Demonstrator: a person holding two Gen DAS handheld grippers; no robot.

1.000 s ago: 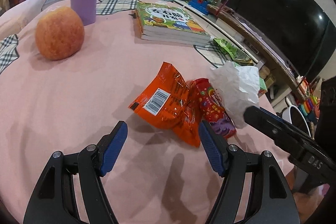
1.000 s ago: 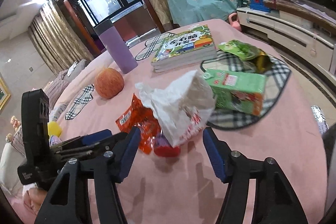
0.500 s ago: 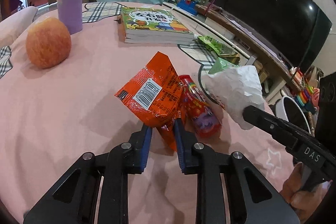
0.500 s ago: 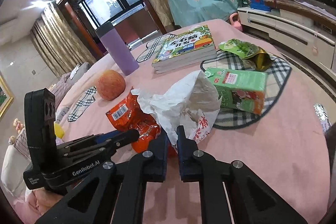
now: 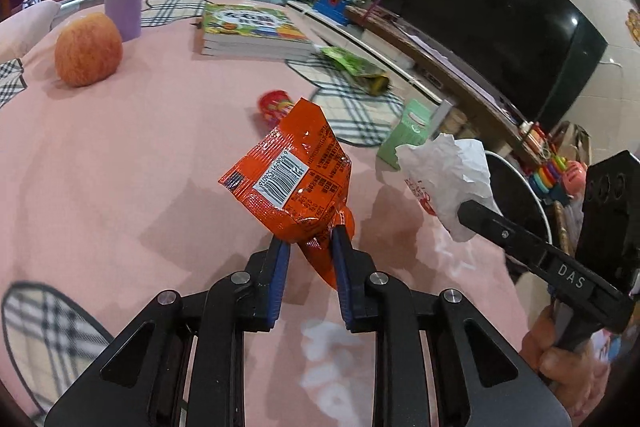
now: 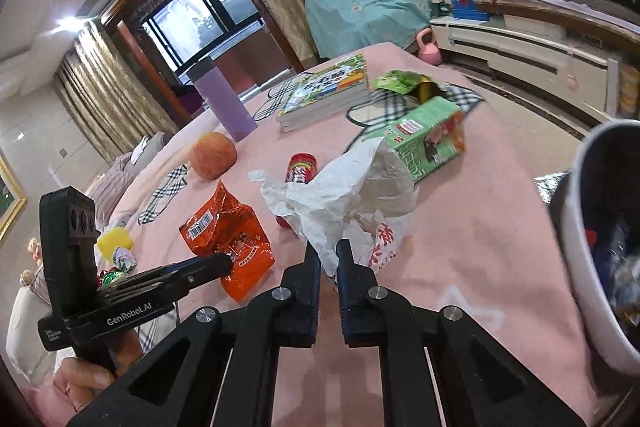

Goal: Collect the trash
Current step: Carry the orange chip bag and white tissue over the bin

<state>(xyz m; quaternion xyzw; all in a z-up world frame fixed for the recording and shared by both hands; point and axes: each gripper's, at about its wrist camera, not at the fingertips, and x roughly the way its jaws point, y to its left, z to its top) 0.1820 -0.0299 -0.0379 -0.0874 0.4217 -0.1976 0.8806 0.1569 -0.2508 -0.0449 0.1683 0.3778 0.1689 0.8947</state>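
Left gripper (image 5: 308,241) jaws clamped on crinkly orange foil wrapper (image 5: 294,183); right gripper (image 6: 328,255) jaws pinching crumpled white paper bag (image 6: 344,199).

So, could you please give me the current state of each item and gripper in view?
Left gripper: shut on orange wrapper, lifted.
Right gripper: shut on white paper bag.
Green carton: lying on its side.
Purple bottle: upright.
Bin: holding trash.
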